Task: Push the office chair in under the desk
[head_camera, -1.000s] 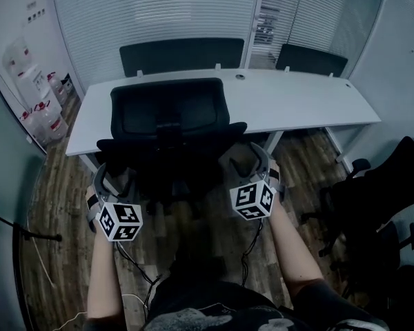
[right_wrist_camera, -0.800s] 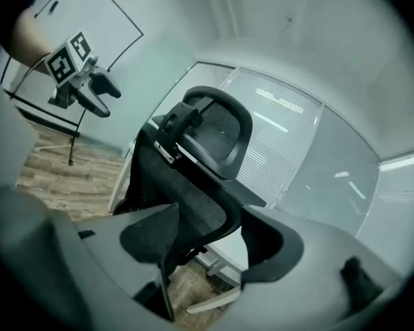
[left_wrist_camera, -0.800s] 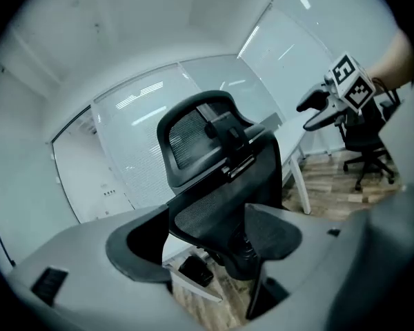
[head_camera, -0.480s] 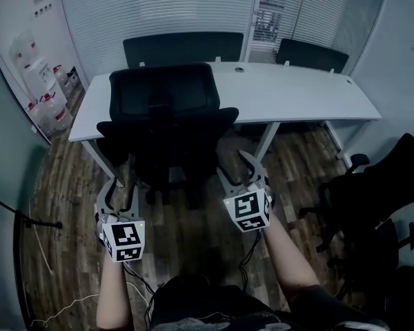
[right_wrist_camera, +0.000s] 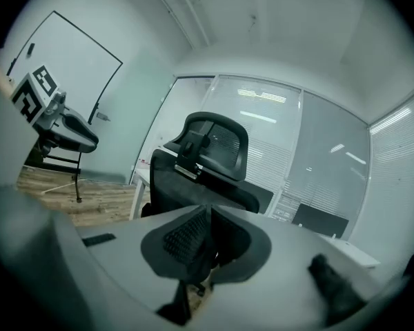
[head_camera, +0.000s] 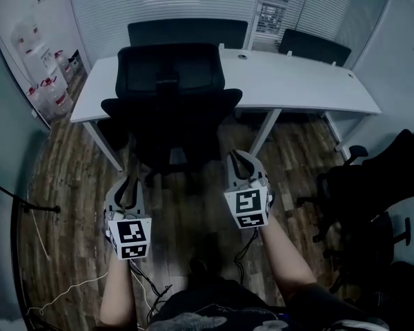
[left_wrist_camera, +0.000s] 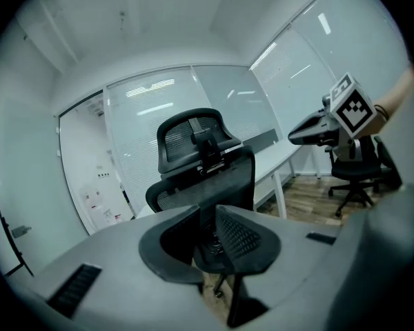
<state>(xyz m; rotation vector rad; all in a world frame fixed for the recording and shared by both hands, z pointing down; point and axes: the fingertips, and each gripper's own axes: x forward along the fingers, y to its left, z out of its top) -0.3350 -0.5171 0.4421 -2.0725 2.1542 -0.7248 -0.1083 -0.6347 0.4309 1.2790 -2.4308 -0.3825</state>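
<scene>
Square black-and-white patterns are being displayed on the marker cubes [head_camera: 131, 238]. With both forearms being held forward, the ribbed jaws of the left hand-held gripper [head_camera: 127, 183], just closing, are being held narrowly apart on nothing, while those of the right hand-held gripper [head_camera: 239, 160] are being pressed together. The black mesh-backed office chair [head_camera: 169, 116] is being seen against the white worktop's [head_camera: 297, 81] near edge, apart from both.
</scene>
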